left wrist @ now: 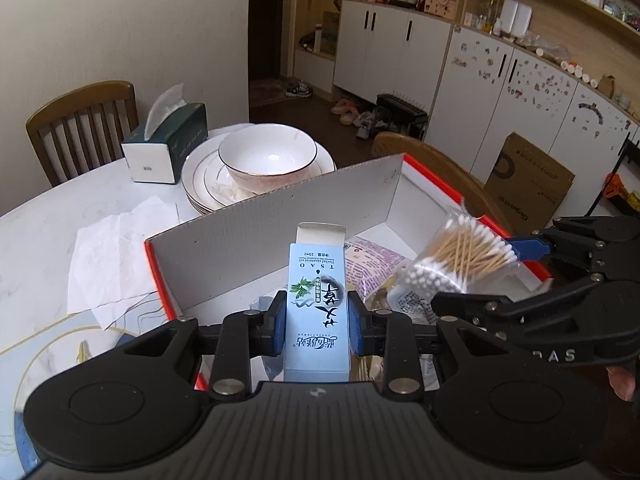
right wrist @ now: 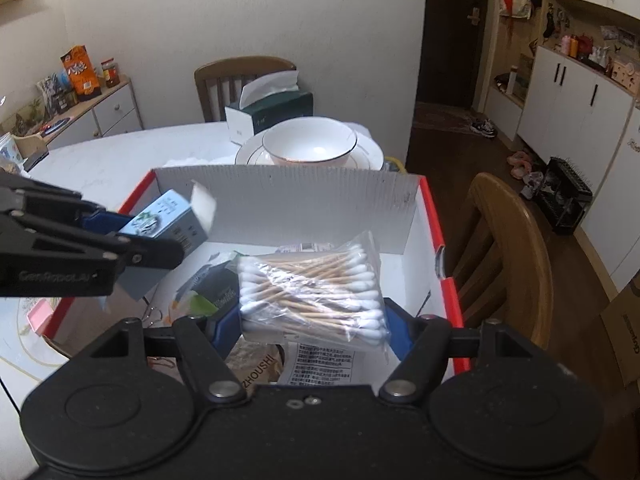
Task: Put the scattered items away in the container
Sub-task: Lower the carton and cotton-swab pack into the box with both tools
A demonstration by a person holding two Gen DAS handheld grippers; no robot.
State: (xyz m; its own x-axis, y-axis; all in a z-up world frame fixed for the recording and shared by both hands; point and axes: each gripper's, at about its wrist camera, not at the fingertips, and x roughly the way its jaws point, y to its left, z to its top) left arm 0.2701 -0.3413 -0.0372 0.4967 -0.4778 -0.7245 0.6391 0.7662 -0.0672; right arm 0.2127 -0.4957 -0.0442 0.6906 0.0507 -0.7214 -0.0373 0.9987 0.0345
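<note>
My left gripper (left wrist: 317, 326) is shut on a light blue carton (left wrist: 316, 312) and holds it over the near left part of the red-rimmed cardboard box (left wrist: 280, 216). The carton also shows in the right wrist view (right wrist: 168, 220), with the left gripper (right wrist: 120, 236) coming in from the left. My right gripper (right wrist: 314, 320) is shut on a clear bag of cotton swabs (right wrist: 312, 296) above the box (right wrist: 280, 204). The bag (left wrist: 460, 256) hangs at the right in the left wrist view. Several packets (left wrist: 372, 260) lie inside the box.
A white bowl (left wrist: 267, 160) sits on stacked plates (left wrist: 200, 184) behind the box, beside a green tissue box (left wrist: 168, 144). Sheets of white paper (left wrist: 116, 248) lie left of the box. Wooden chairs (right wrist: 508, 248) stand at the right and at the far side of the white table (right wrist: 100, 160).
</note>
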